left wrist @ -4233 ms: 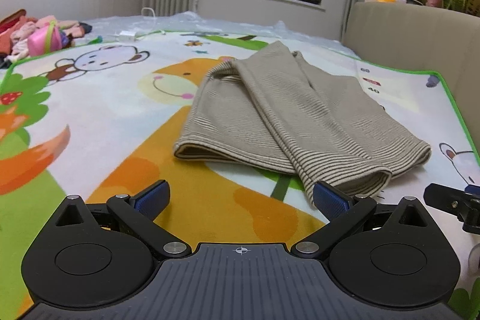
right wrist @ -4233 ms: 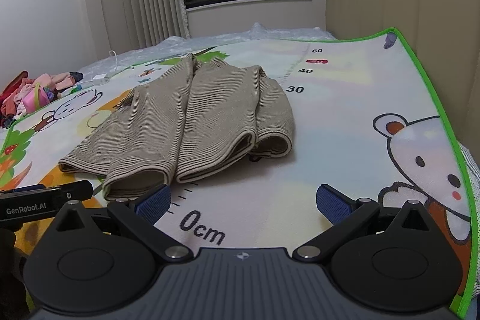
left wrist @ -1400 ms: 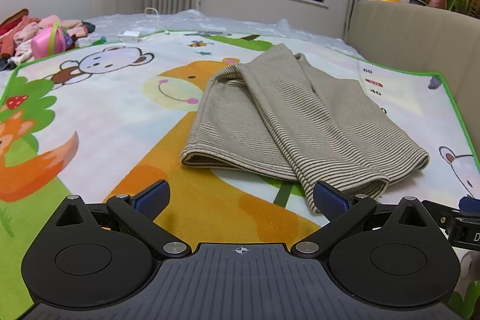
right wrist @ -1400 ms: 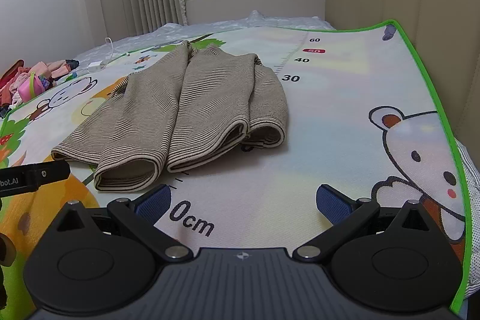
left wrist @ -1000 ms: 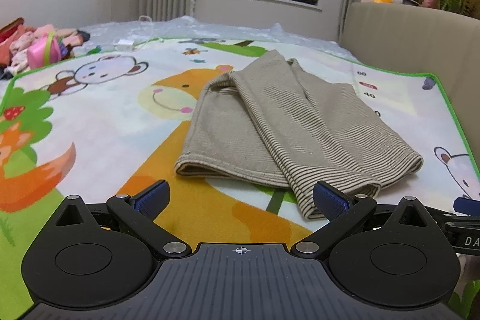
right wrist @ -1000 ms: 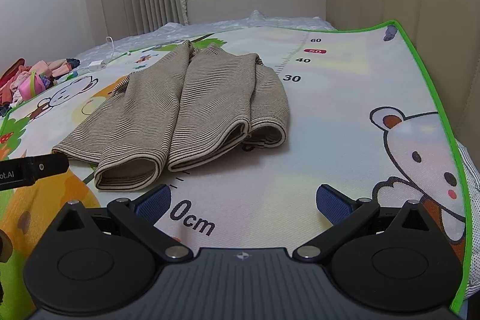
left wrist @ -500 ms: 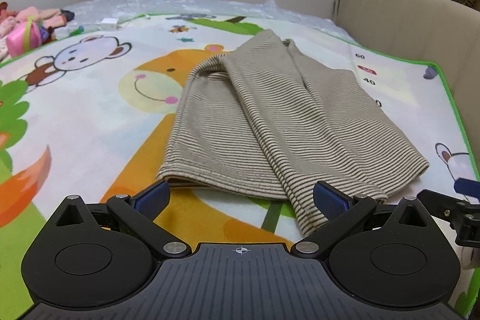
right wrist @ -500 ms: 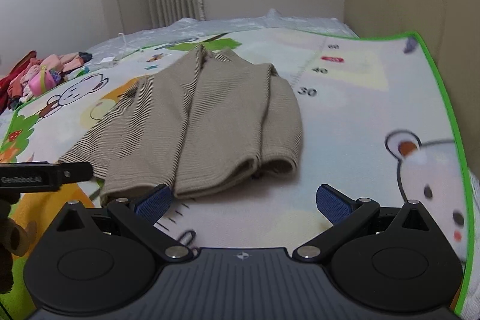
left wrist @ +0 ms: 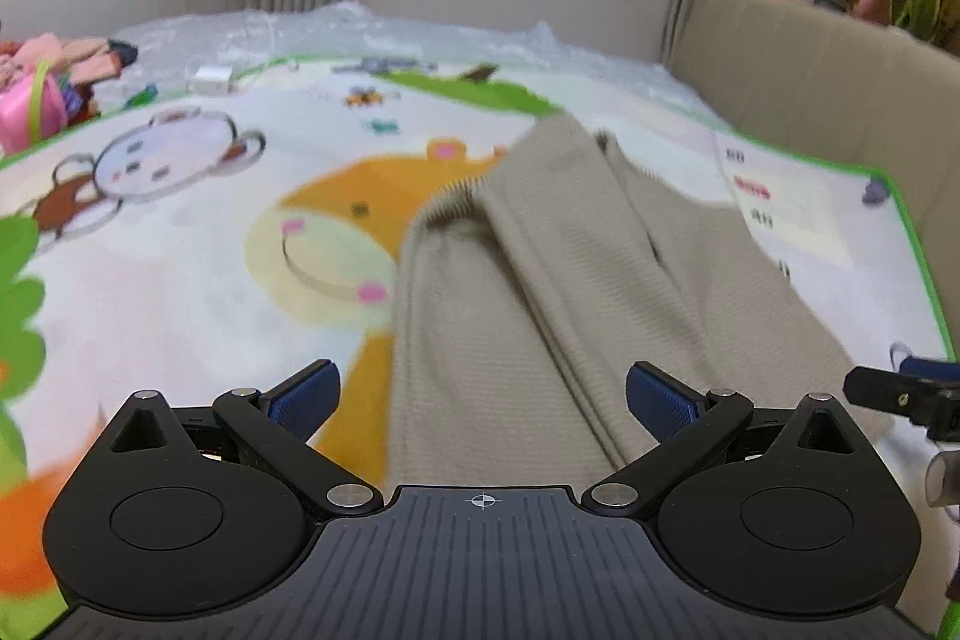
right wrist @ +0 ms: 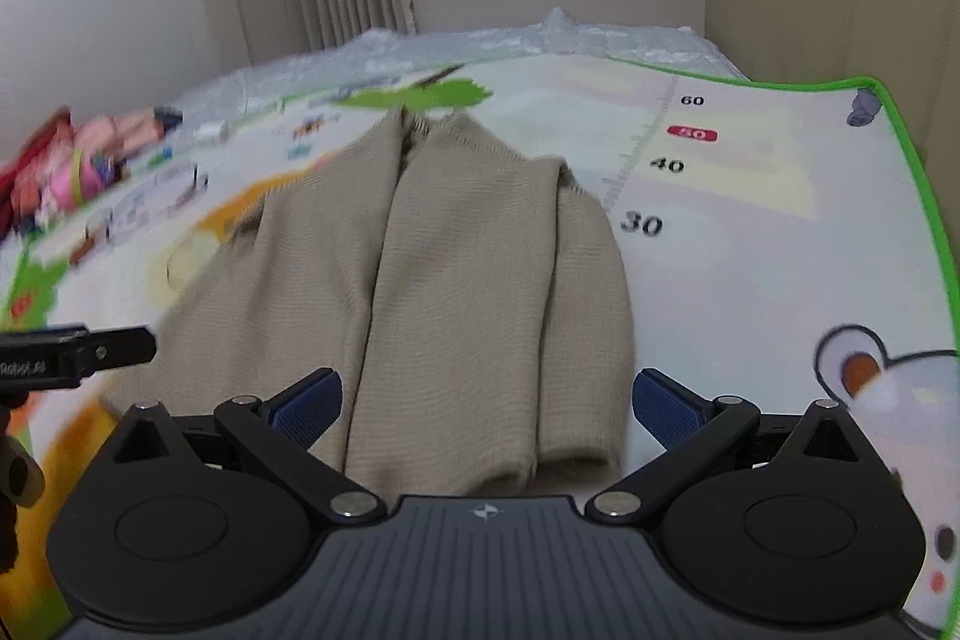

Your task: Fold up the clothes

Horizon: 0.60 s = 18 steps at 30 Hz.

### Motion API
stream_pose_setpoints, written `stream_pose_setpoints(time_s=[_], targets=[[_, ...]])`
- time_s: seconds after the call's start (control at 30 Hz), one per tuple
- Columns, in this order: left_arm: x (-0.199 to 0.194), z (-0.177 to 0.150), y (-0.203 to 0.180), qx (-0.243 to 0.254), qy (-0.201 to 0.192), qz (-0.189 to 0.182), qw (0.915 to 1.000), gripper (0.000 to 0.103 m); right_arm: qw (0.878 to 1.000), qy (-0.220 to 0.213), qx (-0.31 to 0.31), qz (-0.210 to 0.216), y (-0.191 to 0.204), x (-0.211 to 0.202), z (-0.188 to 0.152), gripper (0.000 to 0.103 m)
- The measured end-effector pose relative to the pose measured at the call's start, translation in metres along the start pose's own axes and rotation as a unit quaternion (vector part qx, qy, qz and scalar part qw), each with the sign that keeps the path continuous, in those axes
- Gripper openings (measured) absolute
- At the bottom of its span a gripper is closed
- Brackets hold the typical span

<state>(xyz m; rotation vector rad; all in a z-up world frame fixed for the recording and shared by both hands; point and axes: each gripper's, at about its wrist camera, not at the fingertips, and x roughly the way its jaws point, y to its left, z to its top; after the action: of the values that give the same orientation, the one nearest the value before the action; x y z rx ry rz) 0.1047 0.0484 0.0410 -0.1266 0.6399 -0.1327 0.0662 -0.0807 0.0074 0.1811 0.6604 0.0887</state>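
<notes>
Both grippers poised at the near hem of the beige knit garment (right wrist: 474,292), lying lengthwise on the cartoon play mat (right wrist: 780,244), sides already folded in, collar end far, hem end right at the cameras. Left gripper (left wrist: 480,394): jaws spread wide, nothing held, near-left corner of the hem sitting between the blue pads (left wrist: 303,394). Right gripper (right wrist: 486,397): also wide open and empty, the right-hand folded layers and rounded hem edge between its fingers. Looks like the setup for a hem-to-collar fold, grasp not yet made. Main risks: pinching only the top folded-in layer instead of the full stack, so the side flaps peel open on the lift; pads biting into the mat along with the cloth and dragging it; uneven grasp heights between the two sides, giving a skewed crease. Loose knit likely to sag and slide between the two grasp points, so the middle may lag and bunch. Heavy motion blur in both views, so exact pad-to-fabric contact cannot be told. Sofa back (left wrist: 810,81) just beside the mat's right edge, possible snag for the right side on a wide swing.
</notes>
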Motion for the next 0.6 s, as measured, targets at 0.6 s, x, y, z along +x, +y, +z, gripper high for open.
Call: stream_pose_setpoints(time_s=[0.6], targets=[[0.084, -0.004, 0.01, -0.03, 0.075, -0.046, 0.9957, 0.103, 0.991, 0.038, 0.112, 0.061, -0.071, 0.089, 0.011, 0.103]])
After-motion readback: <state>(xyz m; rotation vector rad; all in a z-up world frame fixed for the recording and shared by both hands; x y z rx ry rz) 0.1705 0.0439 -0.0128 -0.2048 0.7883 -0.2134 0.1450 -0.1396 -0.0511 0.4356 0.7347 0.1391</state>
